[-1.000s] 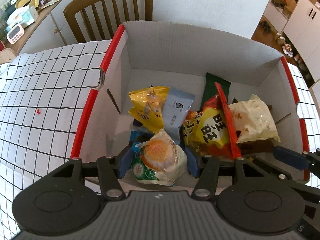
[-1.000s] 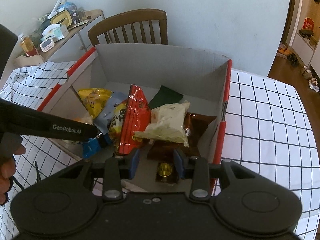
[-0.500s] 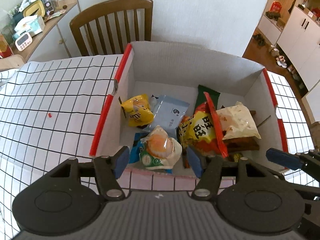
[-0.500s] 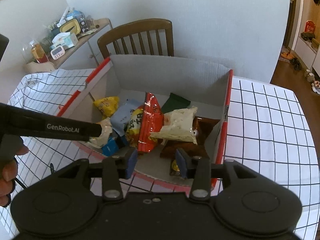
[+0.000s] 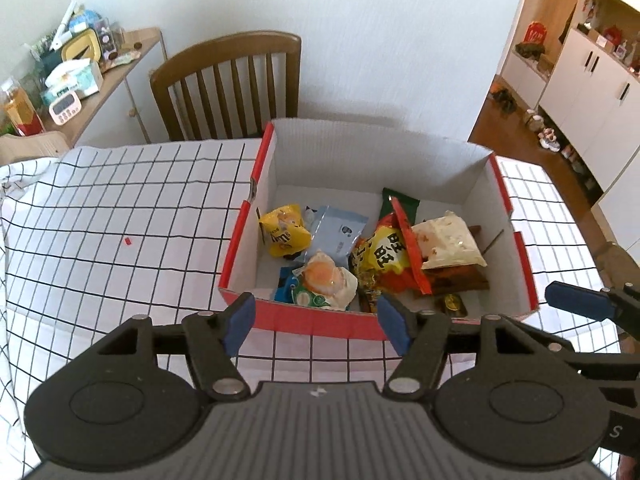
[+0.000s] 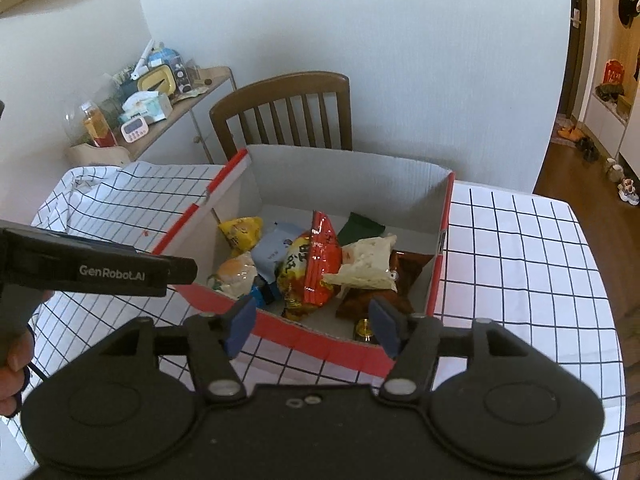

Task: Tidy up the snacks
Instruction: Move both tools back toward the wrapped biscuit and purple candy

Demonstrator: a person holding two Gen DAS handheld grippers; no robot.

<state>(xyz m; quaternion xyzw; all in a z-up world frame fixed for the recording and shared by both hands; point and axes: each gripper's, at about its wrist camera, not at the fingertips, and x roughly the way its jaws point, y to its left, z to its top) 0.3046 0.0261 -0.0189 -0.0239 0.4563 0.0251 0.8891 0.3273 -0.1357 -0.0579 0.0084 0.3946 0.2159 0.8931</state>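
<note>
Soft, even daylight fills the room, brightest on the white wall [image 5: 400, 40] and on the checked tablecloth [image 5: 120, 208]. The cardboard box [image 5: 376, 148] throws a faint shadow on the wall behind it, and its inner left side sits in mild shade. Small glints of glare mark the shiny snack packets [image 6: 316, 268]. Fisheye distortion bends the tablecloth's grid lines and the doorway [image 6: 576, 80] towards the edges, where dark corners close in. Both views are sharp, without motion blur.
</note>
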